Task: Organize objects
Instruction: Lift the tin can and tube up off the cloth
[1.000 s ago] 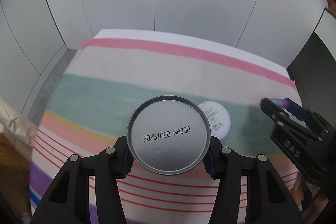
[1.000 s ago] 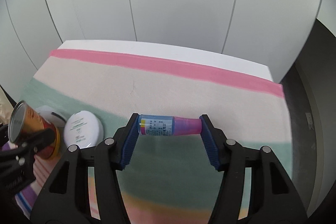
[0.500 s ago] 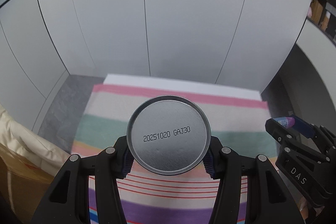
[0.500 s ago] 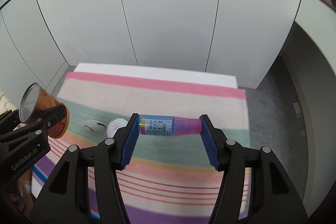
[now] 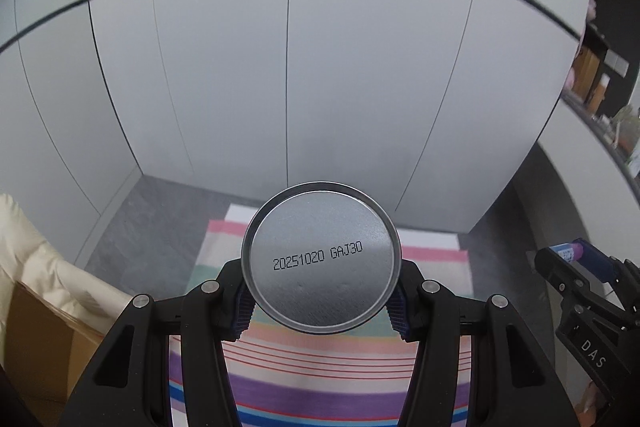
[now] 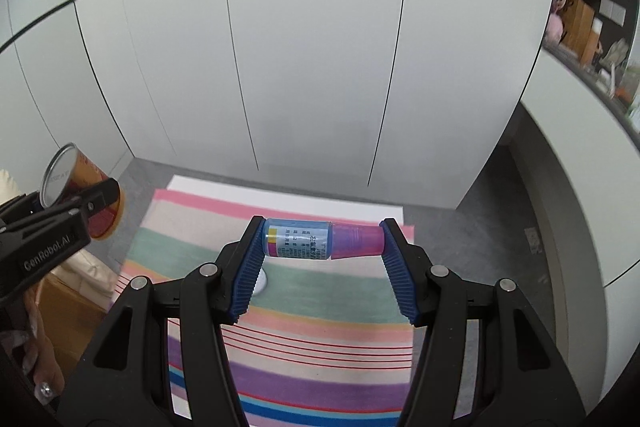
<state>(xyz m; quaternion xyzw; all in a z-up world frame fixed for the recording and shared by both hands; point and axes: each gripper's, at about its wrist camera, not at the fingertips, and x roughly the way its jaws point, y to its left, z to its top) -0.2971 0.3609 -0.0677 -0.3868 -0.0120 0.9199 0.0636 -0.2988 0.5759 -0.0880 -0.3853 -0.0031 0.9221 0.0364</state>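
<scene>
Objects for organizing are in both grippers, lifted well above the striped cloth (image 6: 320, 291). Left gripper (image 5: 320, 301) is closed around a metal can (image 5: 320, 259), its silver base facing the camera and printed with a date code. Right gripper (image 6: 322, 243) is clamped end to end on a small bottle (image 6: 322, 239) with a blue label and pink cap, held sideways between the blue pads (image 6: 248, 267). Seen from the right camera, the can (image 6: 82, 187) is orange and sits high at far left. One white round item (image 6: 261, 281) shows on the cloth's green stripe, partly hidden. White cabinet doors (image 6: 320, 47) stand beyond. Judging by this, the task is midway: both objects are picked up, neither yet placed, and no destination is visible.
</scene>
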